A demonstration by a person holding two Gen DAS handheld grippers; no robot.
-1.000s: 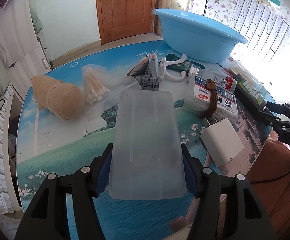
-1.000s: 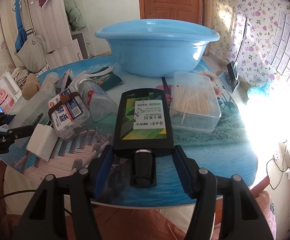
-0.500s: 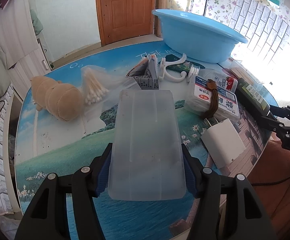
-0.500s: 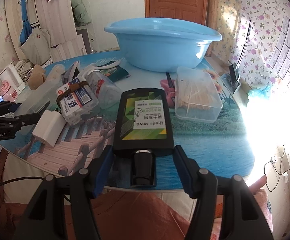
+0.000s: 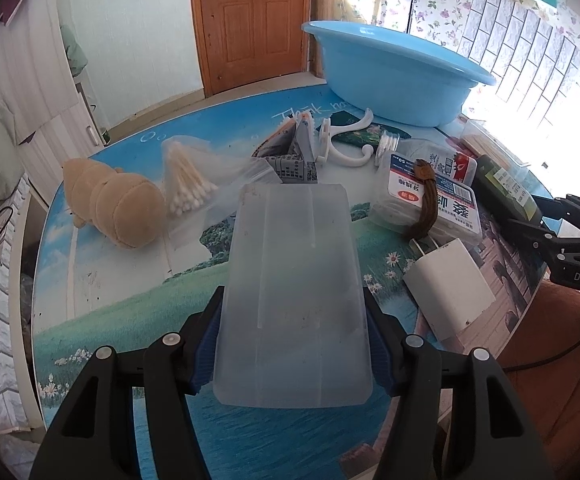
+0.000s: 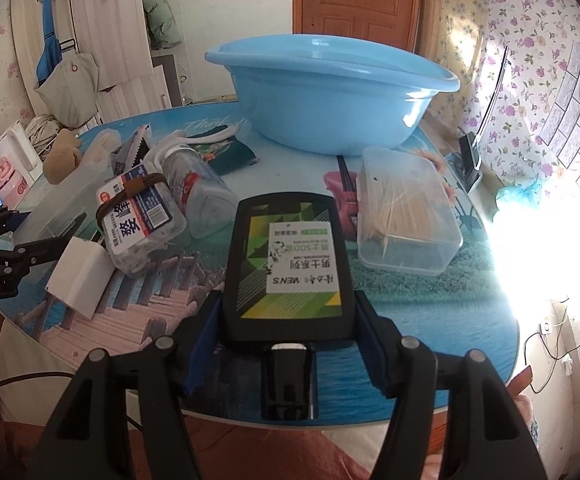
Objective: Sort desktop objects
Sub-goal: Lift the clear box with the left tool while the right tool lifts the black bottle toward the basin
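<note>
Two grippers clamped at the table's near edge: left gripper (image 5: pixel 293 354) grasping frosted plastic lid (image 5: pixel 294 292), right gripper (image 6: pixel 287 346) grasping black tube (image 6: pixel 287 264), blue basin (image 6: pixel 330 88) far behind

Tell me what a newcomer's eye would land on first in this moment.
Each gripper is shut on something: the left gripper clamps a frosted plastic box, and the right gripper clamps a black tube with a green label. Behind them, a big blue basin stands at the far side of the cluttered round table, with a tan plush toy at its left edge.
</note>
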